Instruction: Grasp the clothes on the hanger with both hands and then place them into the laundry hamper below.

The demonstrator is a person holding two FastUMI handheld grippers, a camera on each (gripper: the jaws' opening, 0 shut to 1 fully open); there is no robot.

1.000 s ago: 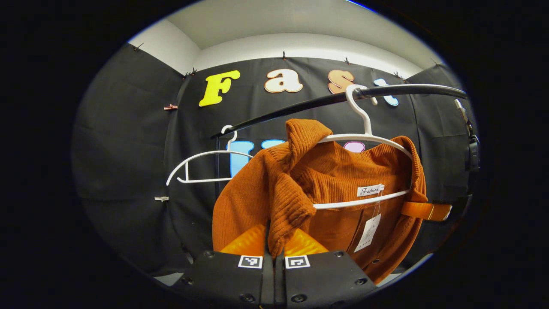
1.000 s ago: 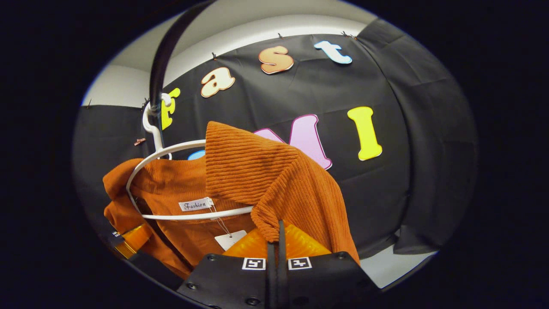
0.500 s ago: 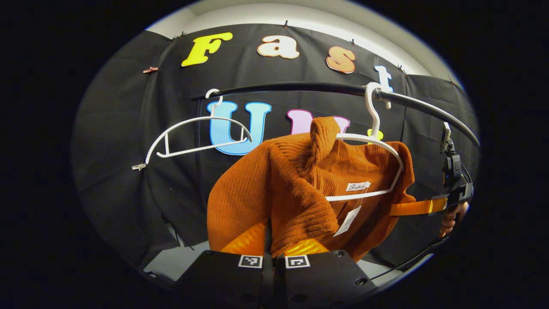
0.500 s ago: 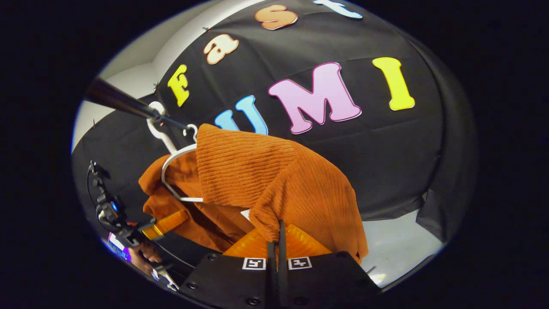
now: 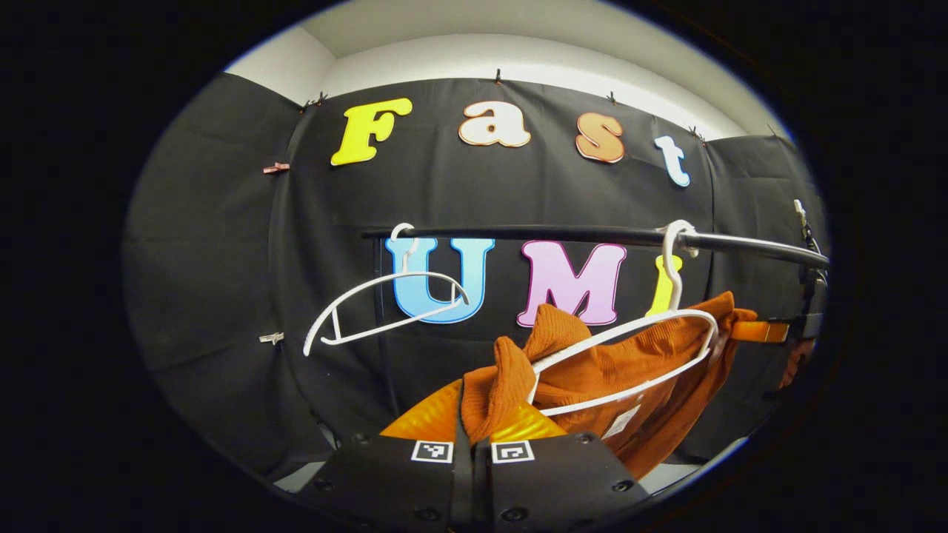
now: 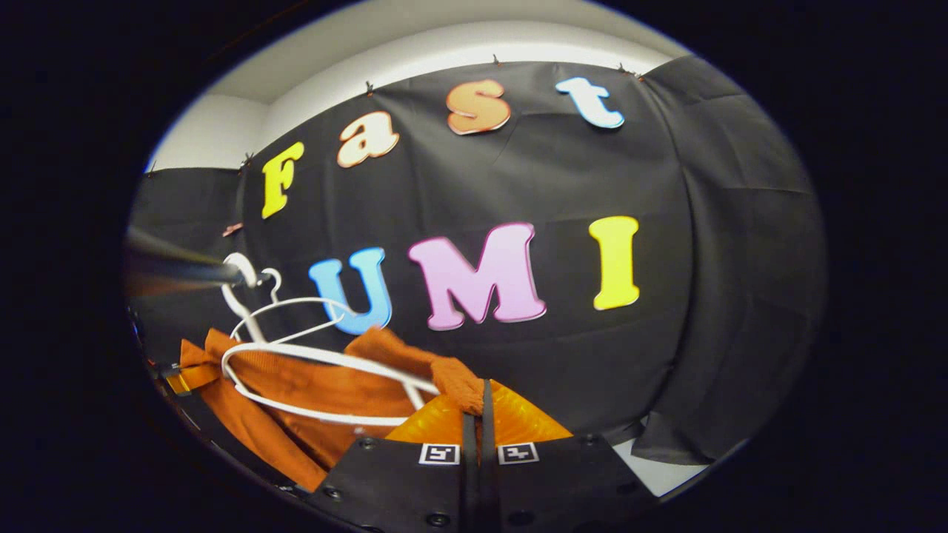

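Observation:
A rust-orange knit sweater sags between my two grippers, below the arms of its white hanger, which hooks on the black rail. My left gripper is shut on a bunched shoulder fold of it. In the right gripper view the sweater droops under the same hanger, and my right gripper is shut on its other shoulder. The right gripper also appears at the left gripper view's far right, pinching the cloth.
A second, bare white hanger hangs on the rail to the left, seen again as a bare hanger in the right gripper view. The rail runs off to that view's left. A strip of pale floor lies below the cloth wall.
Both grippers have come down with the sweater. Its shoulders have slid off the hanger arms, and the rail and hanger now sit higher against the cloth.

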